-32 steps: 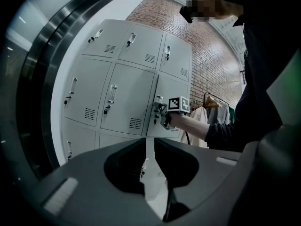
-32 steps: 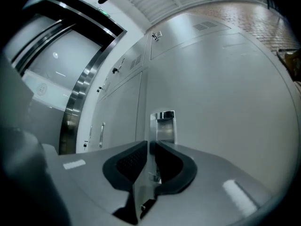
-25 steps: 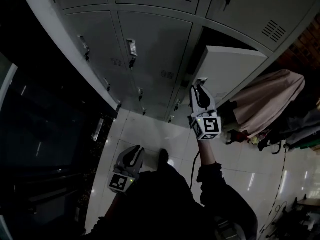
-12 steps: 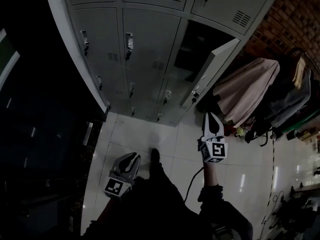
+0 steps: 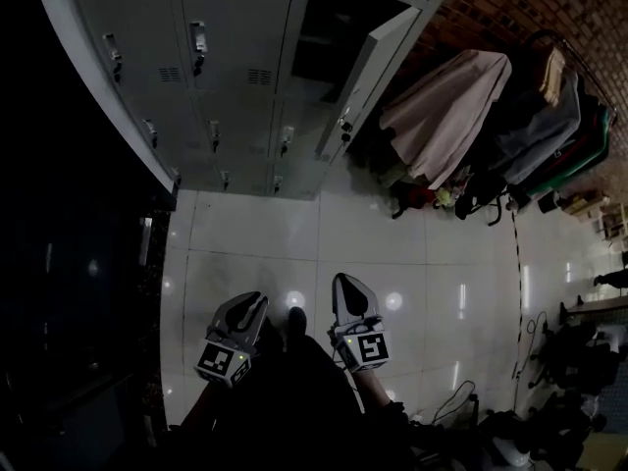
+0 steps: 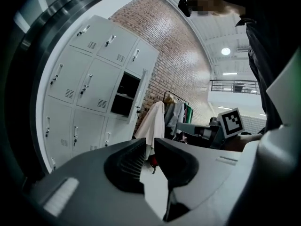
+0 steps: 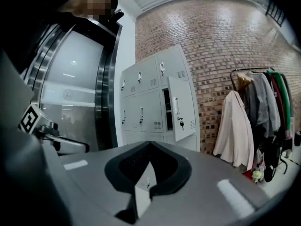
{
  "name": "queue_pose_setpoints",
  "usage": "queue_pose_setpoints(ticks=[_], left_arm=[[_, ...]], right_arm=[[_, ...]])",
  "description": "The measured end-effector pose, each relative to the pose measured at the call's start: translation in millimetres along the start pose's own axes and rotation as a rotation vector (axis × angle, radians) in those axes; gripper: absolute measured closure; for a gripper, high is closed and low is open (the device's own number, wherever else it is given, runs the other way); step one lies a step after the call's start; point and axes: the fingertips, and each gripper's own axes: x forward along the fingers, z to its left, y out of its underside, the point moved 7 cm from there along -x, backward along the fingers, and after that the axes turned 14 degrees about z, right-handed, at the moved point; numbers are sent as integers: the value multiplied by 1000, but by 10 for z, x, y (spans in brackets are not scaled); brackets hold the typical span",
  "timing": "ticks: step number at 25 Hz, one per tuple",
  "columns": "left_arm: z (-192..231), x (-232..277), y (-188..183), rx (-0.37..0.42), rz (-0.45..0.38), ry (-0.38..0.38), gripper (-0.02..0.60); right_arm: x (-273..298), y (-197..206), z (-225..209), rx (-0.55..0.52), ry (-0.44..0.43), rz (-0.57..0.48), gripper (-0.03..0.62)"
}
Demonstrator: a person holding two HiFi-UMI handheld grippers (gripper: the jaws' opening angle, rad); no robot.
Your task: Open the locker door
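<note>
The grey locker bank (image 5: pixel 211 77) stands at the top of the head view. One upper locker door (image 5: pixel 365 72) hangs open, swung out to the right, showing a dark compartment (image 5: pixel 329 27). In the right gripper view this door (image 7: pixel 181 109) has a key in its lock. Both grippers are held low by the person's body, far from the lockers. My left gripper (image 5: pixel 257 302) (image 6: pixel 150 140) holds nothing, with a narrow gap between its tips. My right gripper (image 5: pixel 343 281) (image 7: pixel 149 143) is shut and empty, its tips touching.
A clothes rack with a pale coat (image 5: pixel 442 106) and darker garments (image 5: pixel 549 126) stands right of the lockers against a brick wall (image 5: pixel 510 8). A dark glass partition (image 5: pixel 69 263) runs along the left. Cables (image 5: pixel 530 327) lie on the glossy tiled floor (image 5: pixel 392 243).
My right gripper has come away from the locker door and dropped beside the left one near the body. The door has swung wider open, and the view has backed off from the lockers.
</note>
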Motion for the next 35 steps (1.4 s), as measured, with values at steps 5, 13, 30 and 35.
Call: queue_pose_setpoints(ticks=[5,13,30,35], left_arm=[[-386,190,114,12,36,70,508],[-1271,149,703,21,49,56,508],[-3527,-1075,1614,5,-41,-106,508],[-3766,-1177,1657,39,-52,-81,508]], right_arm=[[-532,52,11,-22,4,-9,592],[-1602,537,-183,3,22,-50,591],[-4010,1203,-108,-67,-88,-148,580],[-4329,1296,-9,-66,-84,-179,580]])
